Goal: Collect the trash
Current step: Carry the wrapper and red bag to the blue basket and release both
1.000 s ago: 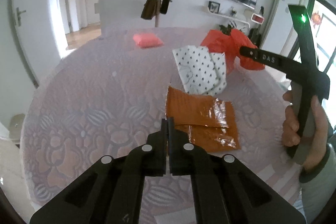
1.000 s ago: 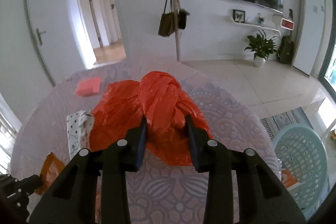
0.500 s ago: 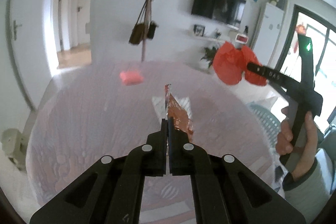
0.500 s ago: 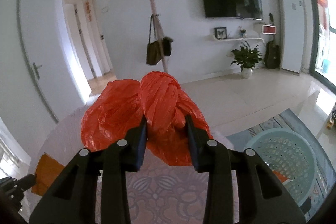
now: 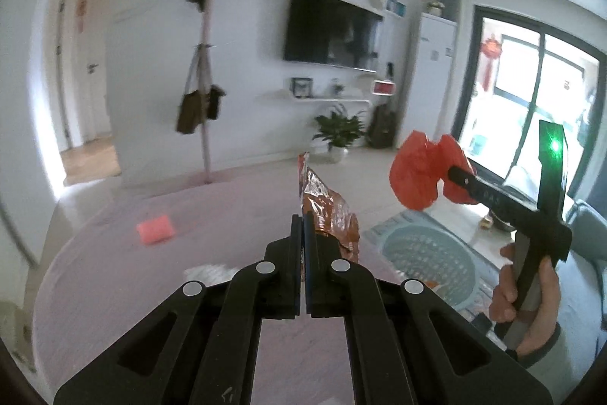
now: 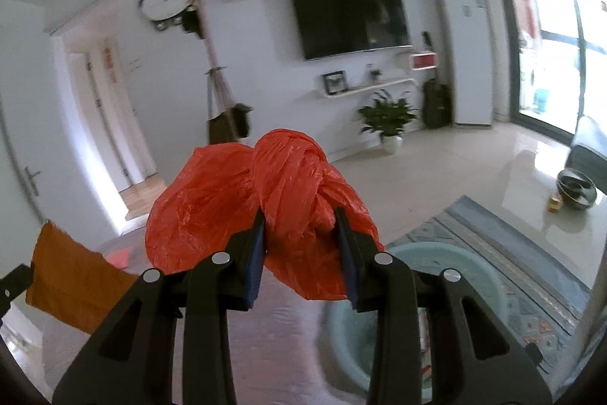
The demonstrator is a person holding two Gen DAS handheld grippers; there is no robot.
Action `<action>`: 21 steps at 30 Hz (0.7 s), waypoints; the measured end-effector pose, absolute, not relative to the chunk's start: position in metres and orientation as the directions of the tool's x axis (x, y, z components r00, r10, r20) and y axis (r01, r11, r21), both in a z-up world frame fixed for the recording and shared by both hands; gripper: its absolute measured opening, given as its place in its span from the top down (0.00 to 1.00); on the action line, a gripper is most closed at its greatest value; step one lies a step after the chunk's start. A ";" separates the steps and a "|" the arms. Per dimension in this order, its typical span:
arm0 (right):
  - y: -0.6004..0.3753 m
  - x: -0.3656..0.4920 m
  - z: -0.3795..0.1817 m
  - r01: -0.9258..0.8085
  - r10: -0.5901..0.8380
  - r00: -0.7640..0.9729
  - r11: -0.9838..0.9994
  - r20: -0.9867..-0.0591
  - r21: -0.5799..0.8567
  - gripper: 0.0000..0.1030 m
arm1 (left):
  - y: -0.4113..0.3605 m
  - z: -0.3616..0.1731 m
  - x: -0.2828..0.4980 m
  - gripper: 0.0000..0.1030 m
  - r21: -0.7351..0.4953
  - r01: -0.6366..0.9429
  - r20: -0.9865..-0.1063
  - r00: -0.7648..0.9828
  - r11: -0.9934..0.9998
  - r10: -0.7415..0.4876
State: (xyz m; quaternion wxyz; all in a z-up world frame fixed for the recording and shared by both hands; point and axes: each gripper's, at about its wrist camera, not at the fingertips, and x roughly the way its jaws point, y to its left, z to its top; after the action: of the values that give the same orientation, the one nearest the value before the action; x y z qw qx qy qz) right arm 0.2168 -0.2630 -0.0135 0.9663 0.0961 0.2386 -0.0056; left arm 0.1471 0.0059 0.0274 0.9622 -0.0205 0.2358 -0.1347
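Observation:
My left gripper (image 5: 303, 215) is shut on an orange foil wrapper (image 5: 326, 211) and holds it up above the round table (image 5: 189, 215). The wrapper also shows in the right wrist view (image 6: 76, 276). My right gripper (image 6: 299, 215) is shut on a knotted red plastic bag (image 6: 288, 185), raised above the table's right edge. The bag also shows in the left wrist view (image 5: 421, 173). A light blue plastic basket (image 5: 428, 257) stands on the floor right of the table, below the bag; it also shows in the right wrist view (image 6: 470, 276).
A pink packet (image 5: 155, 228) lies on the far left of the table. A white patterned paper (image 5: 208, 270) lies near my left gripper. A patterned rug (image 6: 512, 253) lies under the basket. A coat stand (image 5: 205, 101) and a potted plant (image 5: 337, 135) stand beyond.
Both grippers have lifted their loads off the table and swung right towards the basket. The orange wrapper left the tabletop. The red bag is higher and over the table's edge.

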 end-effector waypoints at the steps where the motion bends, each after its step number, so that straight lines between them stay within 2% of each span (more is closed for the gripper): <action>1: -0.274 0.216 -0.015 0.084 0.011 0.884 0.980 -0.468 0.182 0.70 | -0.001 0.028 0.152 1.00 -0.102 0.260 -0.449 0.850 0.960 -0.278; 8: -0.339 0.222 -0.046 0.252 -0.115 0.821 0.952 -0.559 0.175 0.69 | -0.063 0.019 0.199 1.00 -0.136 0.366 -0.471 0.794 0.921 -0.385; 21: -0.403 0.242 -0.122 0.415 -0.184 0.645 0.899 -0.741 0.139 0.67 | -0.151 -0.043 0.270 1.00 -0.175 0.451 -0.592 0.662 0.875 -0.460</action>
State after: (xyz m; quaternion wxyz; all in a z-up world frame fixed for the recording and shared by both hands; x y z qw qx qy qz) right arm 0.2416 -0.4026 -0.1220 0.8946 0.1498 0.3864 -0.1673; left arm 0.2696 -0.1513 -0.0435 0.9117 -0.0064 0.3262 -0.2498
